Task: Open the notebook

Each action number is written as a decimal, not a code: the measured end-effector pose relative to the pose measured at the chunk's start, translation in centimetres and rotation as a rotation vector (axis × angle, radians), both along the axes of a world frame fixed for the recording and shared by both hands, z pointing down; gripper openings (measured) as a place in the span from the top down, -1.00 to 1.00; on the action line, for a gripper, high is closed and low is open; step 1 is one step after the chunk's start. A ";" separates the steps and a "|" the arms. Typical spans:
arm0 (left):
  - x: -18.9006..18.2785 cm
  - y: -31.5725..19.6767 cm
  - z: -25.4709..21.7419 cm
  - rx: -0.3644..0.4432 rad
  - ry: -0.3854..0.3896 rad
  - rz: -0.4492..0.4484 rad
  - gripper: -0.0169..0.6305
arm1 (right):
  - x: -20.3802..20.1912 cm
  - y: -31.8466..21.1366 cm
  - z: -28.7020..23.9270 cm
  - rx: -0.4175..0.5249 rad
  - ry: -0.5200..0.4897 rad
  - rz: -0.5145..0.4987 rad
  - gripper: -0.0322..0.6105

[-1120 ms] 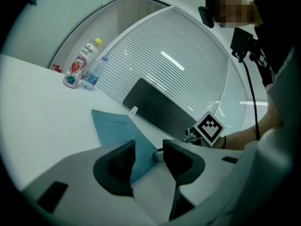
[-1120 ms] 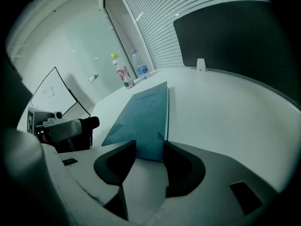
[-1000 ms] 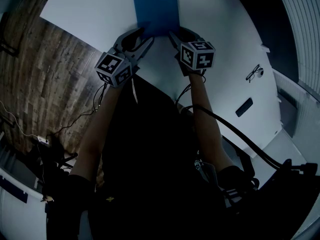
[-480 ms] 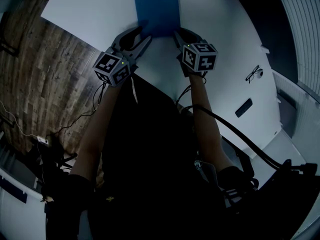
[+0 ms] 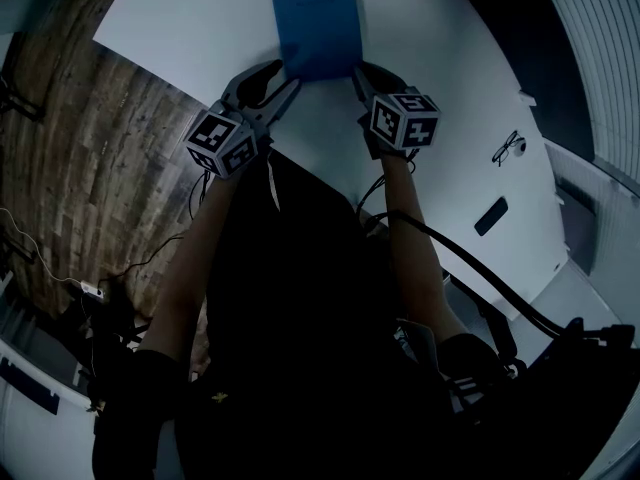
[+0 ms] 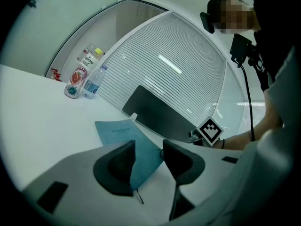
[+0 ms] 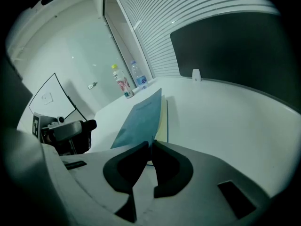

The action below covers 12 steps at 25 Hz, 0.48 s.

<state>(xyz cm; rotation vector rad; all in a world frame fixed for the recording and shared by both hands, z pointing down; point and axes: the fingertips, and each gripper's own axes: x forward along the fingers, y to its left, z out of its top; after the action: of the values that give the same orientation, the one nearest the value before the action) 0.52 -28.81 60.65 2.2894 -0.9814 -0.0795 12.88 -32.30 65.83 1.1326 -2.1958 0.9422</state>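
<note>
Notebook [image 5: 318,26] is lying on the worktop [image 5: 190,28], cover barely lifting. My right tool [image 5: 358,70] is just closing, pinching its near corner; my left tool [image 5: 272,76] is hovering, jaws apart. Swinging the cover open is what's remaining.

Head overhead, gripper views low, sharing notebook [image 5: 318,26]

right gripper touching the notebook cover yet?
Touching. The right gripper view shows it: the right gripper, its jaws having just been closing, pinches the near corner of the notebook cover, which stands lifted off the pages.
</note>
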 end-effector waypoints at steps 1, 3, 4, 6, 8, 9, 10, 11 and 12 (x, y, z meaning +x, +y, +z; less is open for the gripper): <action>-0.1 0.0 -0.2 0.003 -0.001 0.003 0.41 | 0.0 0.0 -0.2 0.004 -0.003 0.001 0.77; -0.5 0.2 -0.6 0.009 -0.004 0.006 0.41 | -0.2 0.1 -0.7 0.012 -0.005 0.002 0.77; -0.6 0.2 -0.6 0.011 -0.006 0.007 0.41 | -0.2 0.2 -0.8 0.016 -0.003 0.000 0.78; -0.8 -0.1 -0.1 0.010 -0.007 0.008 0.41 | -0.3 0.0 -0.5 0.024 0.006 -0.007 0.78; -1.0 -0.4 0.2 0.012 -0.008 0.010 0.41 | -0.4 -0.4 -0.4 0.035 0.012 -0.012 0.79; -1.1 -0.3 -0.1 0.015 -0.008 0.011 0.41 | -0.6 -0.3 -0.9 0.042 0.012 -0.014 0.79; -1.2 0.1 -0.7 0.020 -0.008 0.012 0.41 | -0.8 0.0 -1.6 0.050 0.011 -0.016 0.79; -1.4 0.5 -1.4 0.025 -0.007 0.012 0.41 | -1.0 0.3 -2.4 0.061 0.011 -0.020 0.79; -1.5 0.8 -1.8 0.030 -0.007 0.013 0.41 | -1.2 0.5 -3.1 0.071 0.012 -0.024 0.79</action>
<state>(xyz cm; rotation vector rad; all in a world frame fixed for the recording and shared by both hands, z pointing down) -0.95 -28.02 58.80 2.3248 -0.9754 -0.0815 11.70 -31.79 62.73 1.1383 -2.2437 0.8513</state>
